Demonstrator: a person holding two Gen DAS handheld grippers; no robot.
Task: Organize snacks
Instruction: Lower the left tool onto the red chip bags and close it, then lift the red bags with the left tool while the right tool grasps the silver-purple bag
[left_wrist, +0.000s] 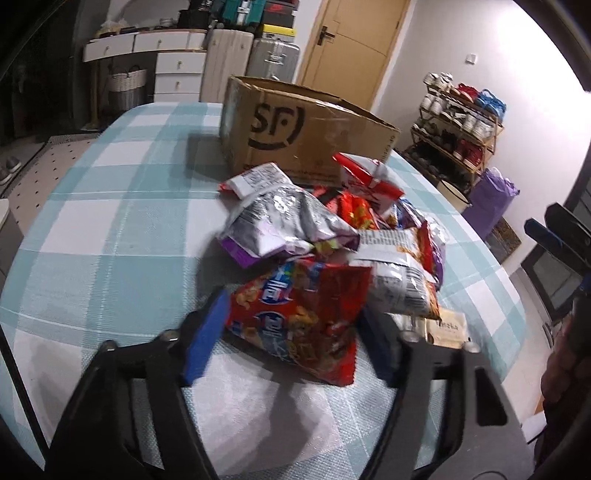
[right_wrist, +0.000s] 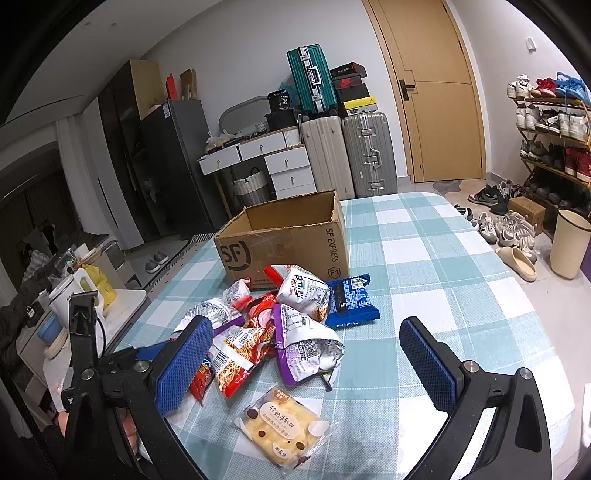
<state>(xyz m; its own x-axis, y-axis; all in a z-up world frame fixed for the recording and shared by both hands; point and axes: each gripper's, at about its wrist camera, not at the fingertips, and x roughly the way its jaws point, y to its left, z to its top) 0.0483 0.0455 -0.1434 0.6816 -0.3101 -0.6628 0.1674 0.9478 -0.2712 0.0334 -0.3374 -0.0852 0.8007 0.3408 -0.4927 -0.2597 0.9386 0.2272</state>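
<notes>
**Left jaws closing round the red snack bag; box waits at twelve o'clock**

From the left wrist I see my left gripper (left_wrist: 291, 332) with its jaws either side of the red snack bag (left_wrist: 295, 325). The blue pad (left_wrist: 207, 336) at nine o'clock lies against the bag's edge; the far finger at three o'clock is mostly hidden behind the bag, so I cannot tell that both pads are truly pressing. I would call the jaws partly closed around the bag, not yet a sure clamp

To do this step well, I judge I should take the puffed body of the bag, not just its crimped seam, and close gently: it is an air-filled foil pack that will squash and may slip. It sits at the near edge of the snack pile (left_wrist: 332, 229), with a silver and purple bag (left_wrist: 280, 225) just beyond at twelve o'clock and a striped noodle pack (left_wrist: 399, 273) overlapping at about two o'clock. I should lift straight up first, so the neighbours slide off and are not dragged along

The open cardboard box (left_wrist: 306, 129) stands behind the pile at twelve o'clock, on the checked tablecloth (left_wrist: 110, 221); I take it as the place for the snacks

My right gripper (right_wrist: 306, 354) hangs with its jaws wide apart and nothing between the pads, above the near side of the pile, a cake packet (right_wrist: 284, 424) below it at six o'clock. I would keep it clear of the left hand's lifting path
</notes>
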